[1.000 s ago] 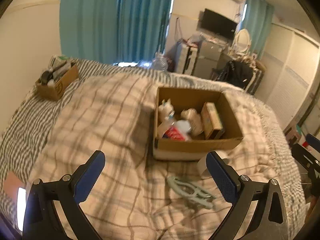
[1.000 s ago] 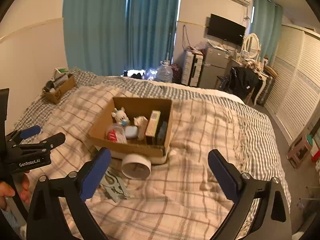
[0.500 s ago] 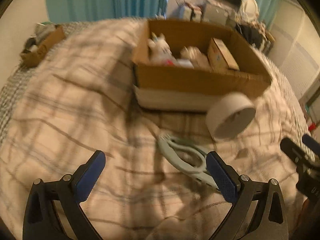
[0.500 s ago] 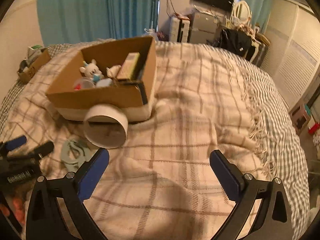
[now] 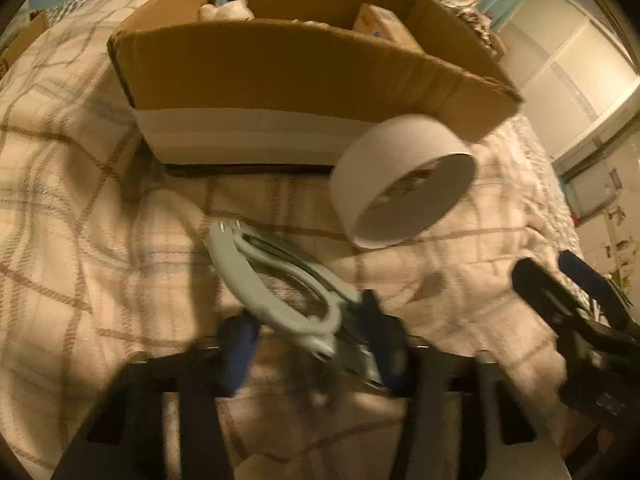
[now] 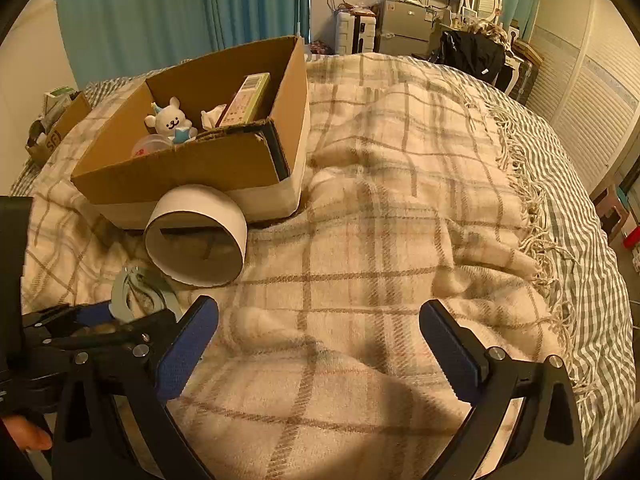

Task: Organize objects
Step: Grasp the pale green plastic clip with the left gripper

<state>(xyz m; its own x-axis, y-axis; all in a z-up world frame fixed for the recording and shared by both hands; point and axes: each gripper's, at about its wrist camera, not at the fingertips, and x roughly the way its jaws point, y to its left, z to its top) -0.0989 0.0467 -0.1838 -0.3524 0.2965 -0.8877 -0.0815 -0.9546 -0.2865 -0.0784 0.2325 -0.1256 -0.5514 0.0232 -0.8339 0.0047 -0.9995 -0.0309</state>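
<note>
Closing in over the last second, the left gripper [image 5: 312, 340] has dropped from a high view of the bed to blanket level and narrowed its fingers around the near end of the pale grey-green clip [image 5: 276, 292], which lies on the plaid blanket [image 6: 380, 240] just in front of the cardboard box [image 6: 192, 160]. In the left wrist view the blue pads sit on either side of the clip's handle end; motion blur hides whether they already press it, so I cannot tell if the grip is made, only that the jaws are much narrower than half a second ago. Just to the right of the clip, the white tape roll [image 6: 196, 236] leans against the box's front wall, in the same place as before. Inside the box are a small white bear toy [image 6: 170, 122], a flat carton [image 6: 244, 98] and some smaller things, unchanged. Further right, the right gripper [image 6: 320, 344] hovers released over bare blanket, its jaws spread wide and holding nothing; it has come lower and nearer too. By my judgement the clip is the piece being collected now, likely bound for the box, with the tape roll left to follow.
</note>
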